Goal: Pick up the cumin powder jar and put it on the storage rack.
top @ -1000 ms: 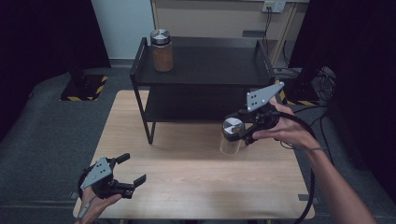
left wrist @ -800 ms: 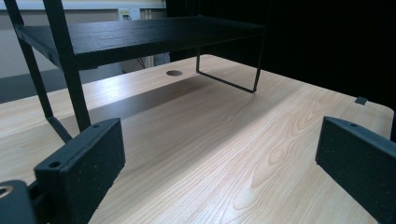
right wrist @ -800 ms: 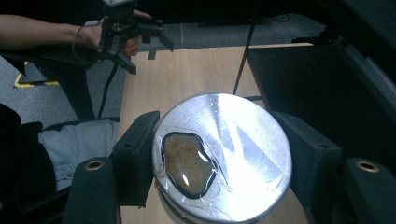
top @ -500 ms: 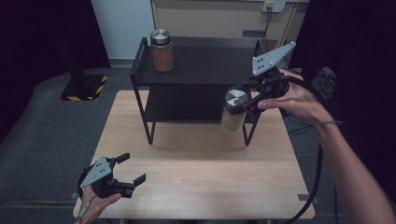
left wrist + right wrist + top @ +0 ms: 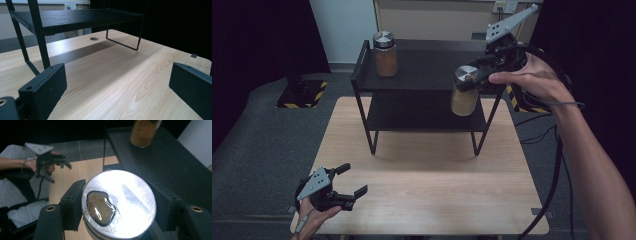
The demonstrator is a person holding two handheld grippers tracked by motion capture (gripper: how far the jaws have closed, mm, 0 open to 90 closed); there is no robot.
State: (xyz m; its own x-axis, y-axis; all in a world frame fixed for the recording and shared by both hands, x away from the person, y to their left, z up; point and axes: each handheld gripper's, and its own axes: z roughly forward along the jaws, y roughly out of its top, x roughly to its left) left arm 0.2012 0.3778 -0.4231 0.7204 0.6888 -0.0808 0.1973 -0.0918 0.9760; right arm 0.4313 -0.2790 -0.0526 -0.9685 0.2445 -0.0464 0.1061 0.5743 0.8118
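The wooden counter (image 5: 427,195) carries a black two-level shelf rack (image 5: 422,75) at its far half, and the near half lies bare. On the rack's top shelf, near the left back corner, one jar (image 5: 384,53) of brown stuff with a silver lid stands upright.

A second jar (image 5: 463,91) of the same kind is in the air at the rack's right front edge, about level with the top shelf. The right claw (image 5: 474,77) is clamped on it just under the lid; in the right gripper view the two black jaws press either side of the shiny lid (image 5: 120,202), with the dark shelf surface lying beyond and the first jar at the far end.

My reading is that this jar is being carried up to join the other on the top shelf, and the step is the lift-and-place, roughly midway. The next move would call for getting the jar's base clear over the shelf edge, moving it inward, then lowering it flat before letting go; clipping the front rail looks like the thing to watch.

The left claw (image 5: 347,187) rests low at the counter's near left corner, jaws spread apart, holding nothing.
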